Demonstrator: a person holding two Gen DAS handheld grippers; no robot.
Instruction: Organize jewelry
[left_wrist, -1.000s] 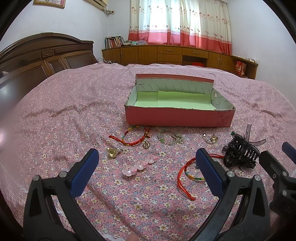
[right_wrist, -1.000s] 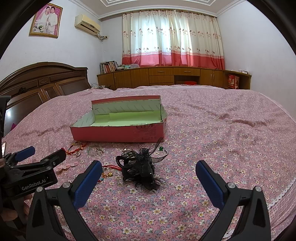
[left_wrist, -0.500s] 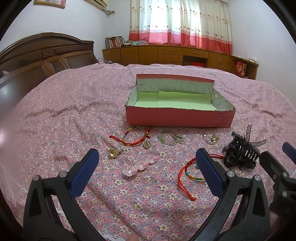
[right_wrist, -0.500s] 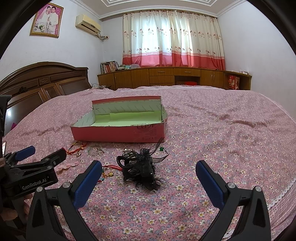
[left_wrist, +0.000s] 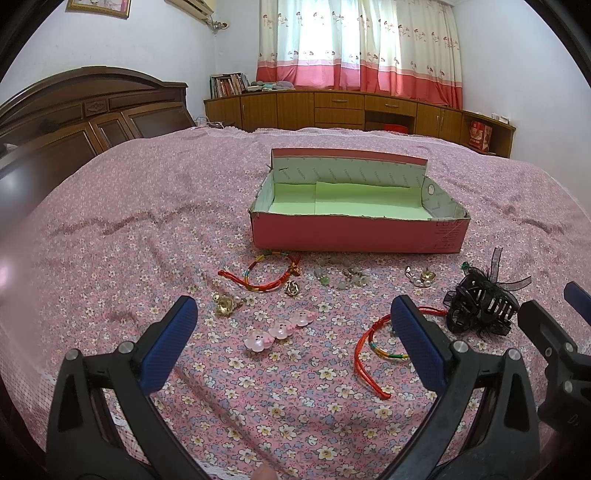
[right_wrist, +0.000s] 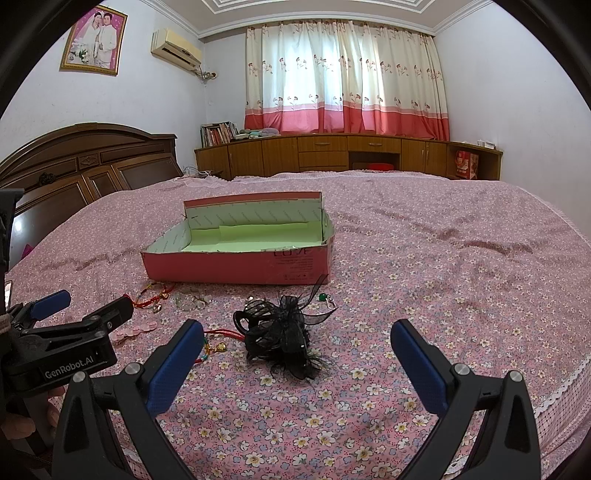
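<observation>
**Jewelry laid out on a bed, both tools held wide**

A bed (left_wrist: 110, 258) covered by a pink floral spread fills both views; the cloth is creased in long ridges and edged with white lace at the right side. A dark carved headboard (right_wrist: 85, 162) is seen at the left. Behind the bed, a run of wooden cabinets (right_wrist: 332, 151) is set along the far wall under cream-and-red curtains (right_wrist: 347, 81). Books (right_wrist: 218, 134) are stacked at the cabinets' left end. A framed portrait (right_wrist: 95, 42) and an air conditioner (right_wrist: 177, 50) are mounted on the left wall.

An open pink box (left_wrist: 356, 230) with a green lining is set mid-bed, and nothing is seen inside it. The jewelry is spread on the spread in front of it: a red cord bracelet (left_wrist: 271, 271), a bead bracelet (left_wrist: 341, 277), pearl earrings (left_wrist: 419, 277), a gold flower (left_wrist: 225, 304), 3 pink clips (left_wrist: 280, 328) and a second red bracelet (left_wrist: 373, 345). A black hair claw (right_wrist: 279, 332) with ribbon is lying to the right of these, apart from the box.

The left tool (left_wrist: 293, 345) is held wide apart above the clips, and nothing is gripped. The right tool (right_wrist: 297, 363) is likewise spread wide with nothing between its pads, the claw lying just ahead of it.
</observation>
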